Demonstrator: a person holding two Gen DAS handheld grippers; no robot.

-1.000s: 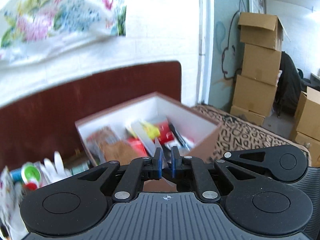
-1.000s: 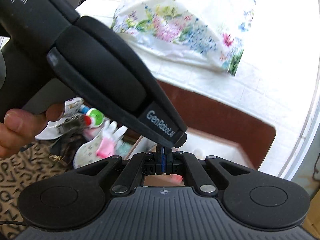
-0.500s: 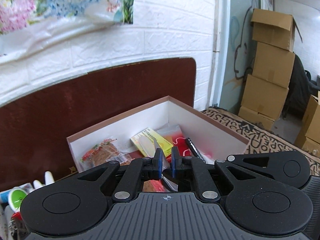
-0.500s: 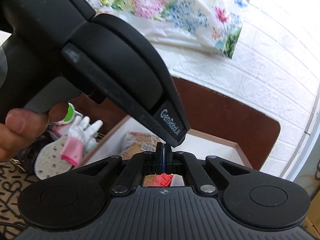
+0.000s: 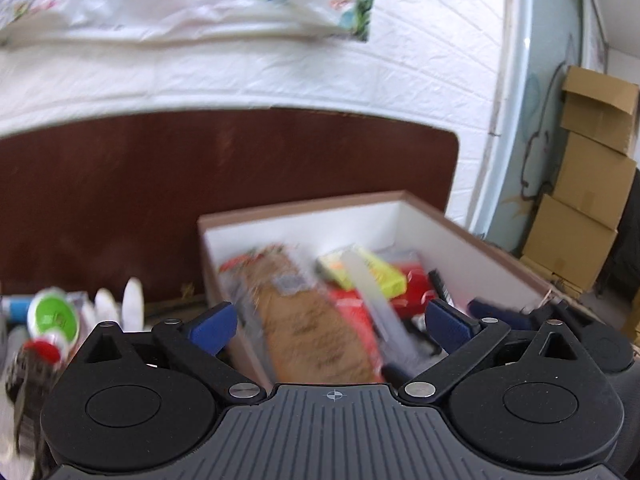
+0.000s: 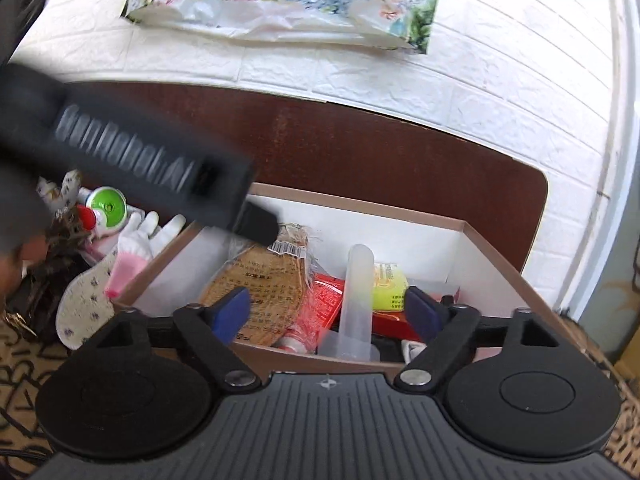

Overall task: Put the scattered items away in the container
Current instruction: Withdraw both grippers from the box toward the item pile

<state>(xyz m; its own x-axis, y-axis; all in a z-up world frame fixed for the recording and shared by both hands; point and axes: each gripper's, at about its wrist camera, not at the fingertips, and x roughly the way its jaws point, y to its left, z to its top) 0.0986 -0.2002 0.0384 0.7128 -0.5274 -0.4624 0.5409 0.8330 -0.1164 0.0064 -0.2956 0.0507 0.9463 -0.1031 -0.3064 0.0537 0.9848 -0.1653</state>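
A brown-rimmed box (image 5: 304,205) (image 6: 360,205) with white walls holds a brown snack packet (image 6: 256,280), a yellow pack (image 6: 390,286), red packs and a translucent tube (image 6: 356,296). My left gripper (image 5: 330,324) hangs over the box's near left corner, its jaws opening wide, touching nothing. My right gripper (image 6: 326,312) is at the near wall, its jaws also opening. The tube lies in the box between its pads, clear of both. Left of the box lie a green-capped bottle (image 6: 107,204), a white glove with a pink cuff (image 6: 132,256) and a flowered insole (image 6: 84,308).
The left gripper's blurred black body (image 6: 132,160) crosses the right wrist view, a person's hand (image 6: 12,264) below it. A dark brown board (image 5: 200,184) and a white brick wall with a floral bag (image 6: 280,4) stand behind. Cardboard boxes (image 5: 580,200) are stacked at the right. A letter-patterned cloth (image 6: 16,372) lies underneath.
Both grippers went from shut to wide open and sank toward the box. The translucent tube now lies among the box's contents. The left gripper's body shifted left in the right wrist view.
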